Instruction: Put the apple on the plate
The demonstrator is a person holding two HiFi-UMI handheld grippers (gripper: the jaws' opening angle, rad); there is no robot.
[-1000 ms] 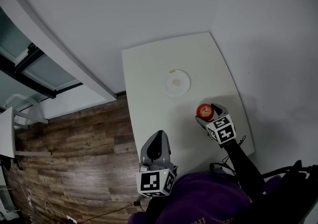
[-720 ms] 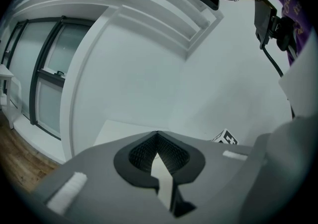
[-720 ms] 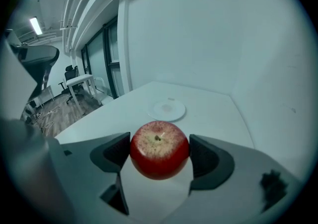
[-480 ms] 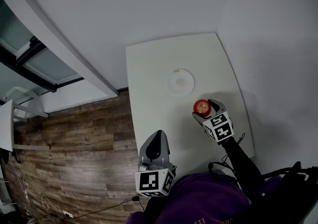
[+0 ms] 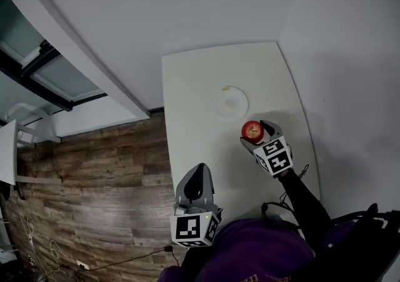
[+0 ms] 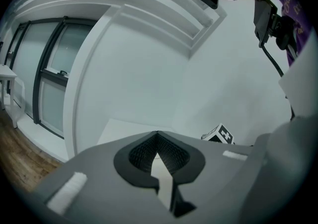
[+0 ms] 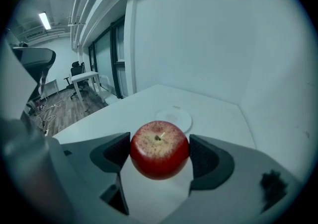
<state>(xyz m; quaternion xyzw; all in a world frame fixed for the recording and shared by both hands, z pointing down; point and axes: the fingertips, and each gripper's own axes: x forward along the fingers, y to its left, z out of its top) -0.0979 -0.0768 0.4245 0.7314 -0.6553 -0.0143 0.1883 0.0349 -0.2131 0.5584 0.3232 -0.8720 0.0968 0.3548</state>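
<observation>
Worktop (image 5: 206, 87): white, carrying only the plate (image 5: 232, 103); nothing obstructs the path. Right gripper (image 5: 255, 132): fingers clamp the apple (image 7: 159, 149) by its sides, stem up, just short of the plate. Advise carrying it over the plate's centre, lowering level, then releasing. Left gripper (image 5: 197, 174): fingers closed together, empty, well clear.

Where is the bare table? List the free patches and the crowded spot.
Free: the table's left strip beside the plate, the far strip behind it, and the near part by the left gripper. Crowded: right of centre, where the right gripper holds the apple near the plate.
</observation>
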